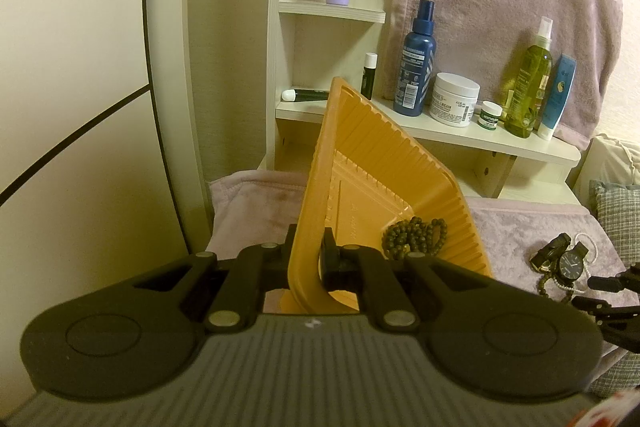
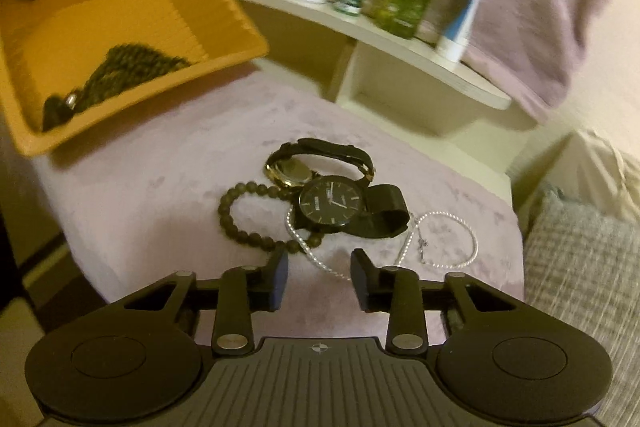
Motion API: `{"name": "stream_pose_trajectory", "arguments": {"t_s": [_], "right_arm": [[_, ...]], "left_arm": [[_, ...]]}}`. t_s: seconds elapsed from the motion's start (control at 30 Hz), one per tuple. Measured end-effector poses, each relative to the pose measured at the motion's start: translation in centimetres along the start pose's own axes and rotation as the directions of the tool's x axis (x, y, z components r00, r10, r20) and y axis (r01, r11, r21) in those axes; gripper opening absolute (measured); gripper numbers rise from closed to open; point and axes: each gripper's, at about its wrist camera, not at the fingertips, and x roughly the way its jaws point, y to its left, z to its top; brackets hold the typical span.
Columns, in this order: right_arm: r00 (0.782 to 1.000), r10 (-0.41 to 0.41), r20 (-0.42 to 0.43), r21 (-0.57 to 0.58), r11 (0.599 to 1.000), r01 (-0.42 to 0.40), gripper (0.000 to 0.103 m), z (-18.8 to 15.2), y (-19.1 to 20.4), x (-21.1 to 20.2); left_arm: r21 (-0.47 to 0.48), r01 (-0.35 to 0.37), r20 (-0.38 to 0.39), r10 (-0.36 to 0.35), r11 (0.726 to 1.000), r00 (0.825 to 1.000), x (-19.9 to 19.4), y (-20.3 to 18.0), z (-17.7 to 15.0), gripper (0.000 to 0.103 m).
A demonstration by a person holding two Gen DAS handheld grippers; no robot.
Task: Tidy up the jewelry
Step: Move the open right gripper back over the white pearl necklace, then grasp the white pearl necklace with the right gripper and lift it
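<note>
Your left gripper [image 1: 306,259] is clamped on the near wall of an orange tray [image 1: 372,163], holding it tilted above a surface draped in pink cloth [image 2: 160,187]. A dark beaded bracelet [image 1: 414,233] already lies bunched in the tray's low corner.

Your right gripper [image 2: 319,277] hangs over the rest of the jewelry, jaws apart and nothing pressed between them; a thin pearl strand [image 2: 320,263] runs across the gap. The pile sits near the middle of the cloth: a black watch [image 2: 332,203] lies on top, a gold-cased watch [image 2: 290,173] touches it behind, and a loop of dark beads [image 2: 240,215] lies to their left.

The pearl strand looks light, limp and likely slippery, and it passes under the black watch, so lifting it may drag the watch. The watch probably handles more firmly; take it by the strap [image 2: 384,213], not across the glass face.
</note>
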Motion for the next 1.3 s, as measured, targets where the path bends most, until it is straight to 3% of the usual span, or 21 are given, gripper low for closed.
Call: {"name": "stream_pose_trajectory", "arguments": {"t_s": [0.4,0.6,0.67,0.77,0.87,0.97,1.13,1.3], "right_arm": [[1.000,-0.004,-0.017,-0.259,0.966,-0.001,0.023,-0.4,0.5,0.3],[0.999,-0.037,-0.009,-0.403,0.914,0.030,0.022,-0.9,1.6,0.6],[0.999,-0.031,-0.008,-0.442,0.897,0.024,0.009,-1.1,2.0,0.9],[0.999,-0.033,-0.011,-0.506,0.862,0.023,0.003,-1.4,2.7,1.1],[0.999,-0.034,0.003,-0.507,0.861,0.031,0.002,-1.3,2.6,0.5],[0.997,-0.042,0.069,-0.497,0.865,0.071,0.002,-0.8,2.6,-1.0],[0.981,-0.079,0.179,-0.391,0.909,0.145,0.002,1.5,0.8,-3.0],[0.961,-0.147,0.233,-0.309,0.926,0.217,0.002,3.7,-1.0,-4.2]], "left_arm": [[0.007,0.004,0.000,-0.004,1.000,1.000,0.1,0.2,0.0,0.008],[0.009,0.002,0.002,-0.002,1.000,1.000,0.0,0.1,0.1,0.008],[0.008,0.004,0.002,-0.004,1.000,1.000,0.0,0.1,0.1,0.008],[0.008,0.006,0.001,-0.006,1.000,1.000,0.0,0.1,0.2,0.008],[0.007,0.006,0.002,-0.006,1.000,1.000,0.0,0.1,0.2,0.008],[0.008,0.006,0.002,-0.006,1.000,1.000,0.0,0.0,0.2,0.008],[0.007,0.006,0.002,-0.006,1.000,1.000,0.0,0.0,0.2,0.008],[0.002,0.007,0.002,-0.007,1.000,1.000,-0.1,0.0,0.3,0.008]]}}
